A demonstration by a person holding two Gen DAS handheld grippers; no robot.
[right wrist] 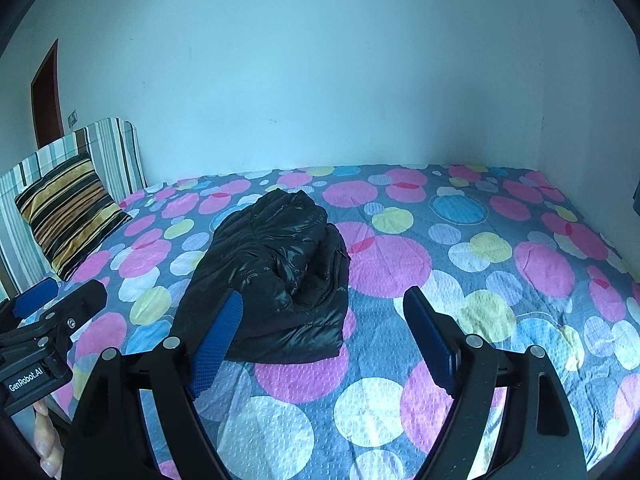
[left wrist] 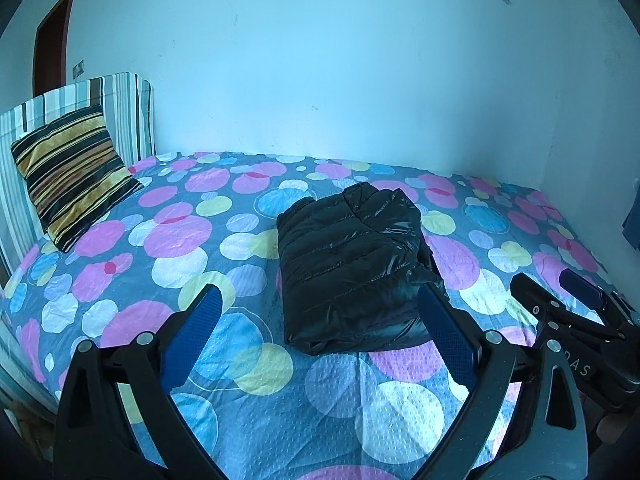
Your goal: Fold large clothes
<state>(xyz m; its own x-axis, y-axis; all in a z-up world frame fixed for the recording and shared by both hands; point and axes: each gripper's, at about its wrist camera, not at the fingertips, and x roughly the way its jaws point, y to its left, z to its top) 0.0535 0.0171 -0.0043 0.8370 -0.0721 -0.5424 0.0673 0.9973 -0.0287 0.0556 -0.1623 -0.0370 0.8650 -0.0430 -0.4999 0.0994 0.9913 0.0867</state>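
Note:
A shiny black puffer jacket (left wrist: pixel 352 268) lies folded into a compact bundle on the bed (left wrist: pixel 240 240); the right wrist view shows the jacket (right wrist: pixel 272 276) from its right side. My left gripper (left wrist: pixel 320 300) hovers short of the bundle's near edge, its blue pads wide apart with nothing between them. My right gripper (right wrist: pixel 324 308) is open too, held back from the bundle's near right corner and off the fabric. Each gripper appears in the other's view: the right gripper (left wrist: pixel 560 284) at the right edge, the left gripper (right wrist: pixel 60 292) at the left edge.
The bed carries a sheet of pink, blue, yellow and white circles. A striped cushion (left wrist: pixel 72 176) leans on a striped headboard (left wrist: pixel 120 112) at the far left. Pale walls (left wrist: pixel 320 60) bound the bed at the back and right. A dark door (left wrist: pixel 52 44) stands at the far left.

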